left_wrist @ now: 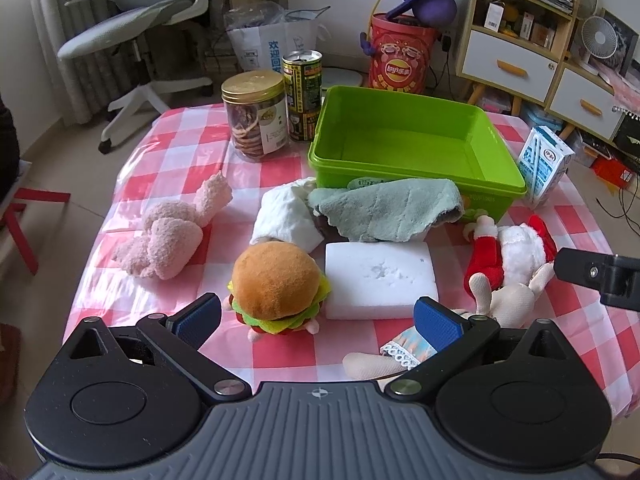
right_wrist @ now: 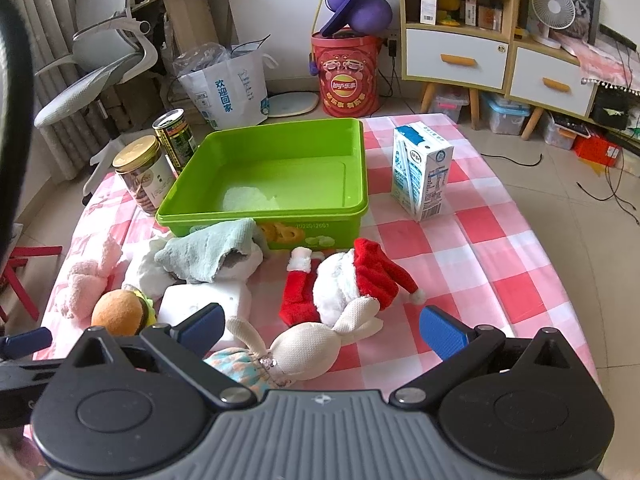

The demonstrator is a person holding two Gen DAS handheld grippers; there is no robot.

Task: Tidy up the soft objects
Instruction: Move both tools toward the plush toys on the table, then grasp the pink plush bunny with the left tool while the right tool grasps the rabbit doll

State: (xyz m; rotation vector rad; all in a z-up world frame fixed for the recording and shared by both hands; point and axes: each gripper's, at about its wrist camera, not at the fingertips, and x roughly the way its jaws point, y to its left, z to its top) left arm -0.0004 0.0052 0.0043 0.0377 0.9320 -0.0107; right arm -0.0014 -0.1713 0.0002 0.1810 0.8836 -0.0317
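Observation:
A green bin [left_wrist: 416, 136] [right_wrist: 272, 176] stands empty at the back of the checked table. In front of it lie a plush burger [left_wrist: 276, 284] [right_wrist: 120, 312], a white sponge block [left_wrist: 380, 276] [right_wrist: 208, 300], a teal cloth [left_wrist: 384, 208] [right_wrist: 208, 252], a white cloth [left_wrist: 284, 216], a pink plush [left_wrist: 168, 240] [right_wrist: 84, 280], a Santa plush [left_wrist: 512, 248] [right_wrist: 340, 284] and a cream rabbit doll [left_wrist: 504, 296] [right_wrist: 308, 348]. My left gripper [left_wrist: 316, 322] is open above the burger and sponge. My right gripper [right_wrist: 322, 332] is open over the rabbit doll.
A cookie jar [left_wrist: 256, 116] [right_wrist: 142, 172] and a can [left_wrist: 302, 96] [right_wrist: 174, 136] stand left of the bin. A milk carton [left_wrist: 544, 164] [right_wrist: 422, 168] stands to its right. A chair [left_wrist: 132, 20], a red drum [left_wrist: 400, 56] and shelves [right_wrist: 456, 40] surround the table.

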